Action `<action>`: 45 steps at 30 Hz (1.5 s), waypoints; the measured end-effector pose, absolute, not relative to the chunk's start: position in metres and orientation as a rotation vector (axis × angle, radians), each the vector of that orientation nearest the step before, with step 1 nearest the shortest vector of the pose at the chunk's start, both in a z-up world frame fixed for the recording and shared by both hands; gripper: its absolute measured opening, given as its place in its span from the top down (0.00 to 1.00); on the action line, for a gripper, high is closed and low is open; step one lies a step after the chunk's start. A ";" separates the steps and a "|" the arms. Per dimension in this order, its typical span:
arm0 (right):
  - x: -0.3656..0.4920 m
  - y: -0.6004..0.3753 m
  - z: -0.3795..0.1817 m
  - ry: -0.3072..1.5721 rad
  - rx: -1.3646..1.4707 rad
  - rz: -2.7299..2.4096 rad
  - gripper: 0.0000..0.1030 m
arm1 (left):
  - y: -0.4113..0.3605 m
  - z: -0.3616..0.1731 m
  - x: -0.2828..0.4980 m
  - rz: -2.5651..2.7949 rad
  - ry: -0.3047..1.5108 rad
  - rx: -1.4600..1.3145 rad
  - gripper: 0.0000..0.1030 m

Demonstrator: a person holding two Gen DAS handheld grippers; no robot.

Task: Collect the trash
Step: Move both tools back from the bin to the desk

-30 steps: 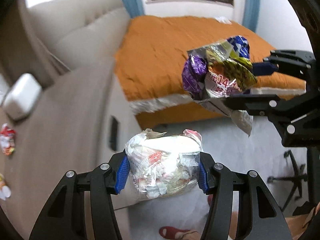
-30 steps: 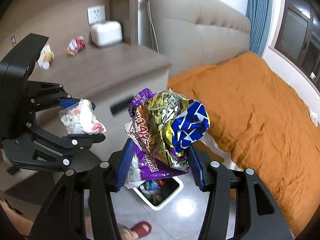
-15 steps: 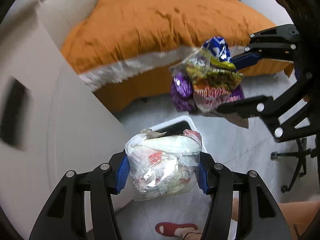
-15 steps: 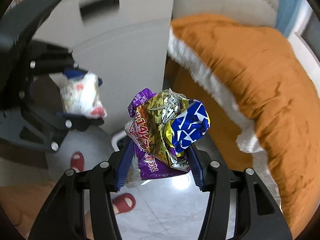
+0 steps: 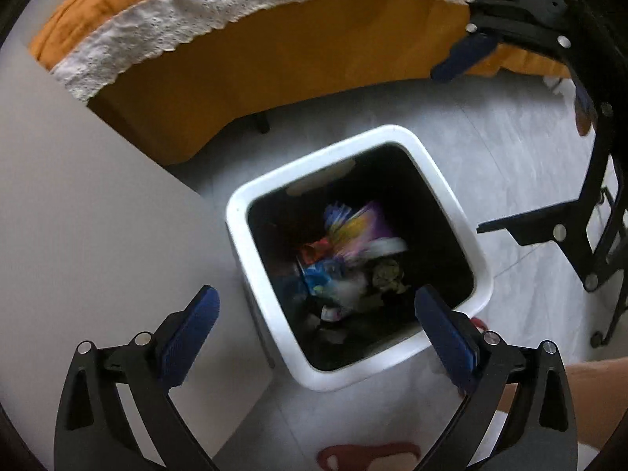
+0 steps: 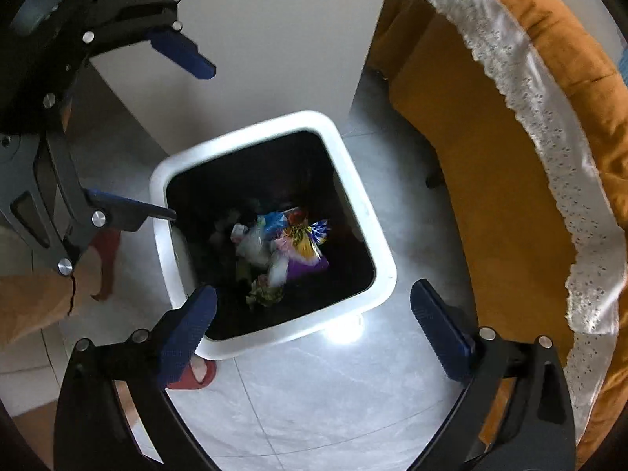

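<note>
A white square trash bin (image 5: 439, 172) with a black liner stands on the floor; it also shows in the right wrist view (image 6: 353, 168). Inside lie the purple and yellow snack wrappers (image 6: 304, 243) and the clear bag of crumpled wrappers (image 6: 255, 245), blurred in the left wrist view (image 5: 353, 235). My left gripper (image 5: 318, 329) is open and empty above the bin. My right gripper (image 6: 314, 325) is open and empty above the bin too. Each gripper shows in the other's view, at the upper right (image 5: 482, 137) and at the left (image 6: 184, 137).
The bed with an orange cover and white lace trim (image 6: 549, 117) is beside the bin. A white cabinet side (image 5: 98, 216) stands against the bin's other side. A red slipper (image 6: 196, 373) and the person's leg are on the grey tile floor.
Both grippers moved down over the bin and opened. The snack wrappers and the clear bag of wrappers left the grippers and now lie in the bin.
</note>
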State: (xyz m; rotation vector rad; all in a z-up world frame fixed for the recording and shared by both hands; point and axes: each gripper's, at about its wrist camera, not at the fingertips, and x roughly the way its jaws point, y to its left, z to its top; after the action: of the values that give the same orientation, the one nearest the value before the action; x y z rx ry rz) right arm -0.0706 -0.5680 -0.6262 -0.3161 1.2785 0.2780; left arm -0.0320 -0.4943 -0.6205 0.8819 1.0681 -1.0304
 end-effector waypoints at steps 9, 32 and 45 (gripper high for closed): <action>-0.069 -0.570 -0.602 1.275 -0.323 0.276 0.05 | -0.496 -0.602 -0.030 -1.036 1.086 0.852 0.05; -0.118 -0.553 -0.298 0.999 -0.253 -0.071 0.04 | -0.456 -0.289 -0.048 -0.901 0.897 0.485 0.05; -0.068 -0.480 -0.167 0.701 -0.091 -0.076 0.04 | -0.326 -0.147 -0.007 -0.563 0.689 0.345 0.05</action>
State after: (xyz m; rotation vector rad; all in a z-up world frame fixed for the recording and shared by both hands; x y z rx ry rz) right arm -0.0679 -0.4802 -0.1672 -0.0912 0.7012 -0.0756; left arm -0.0069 -0.3255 -0.1469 0.3455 0.6891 -0.5630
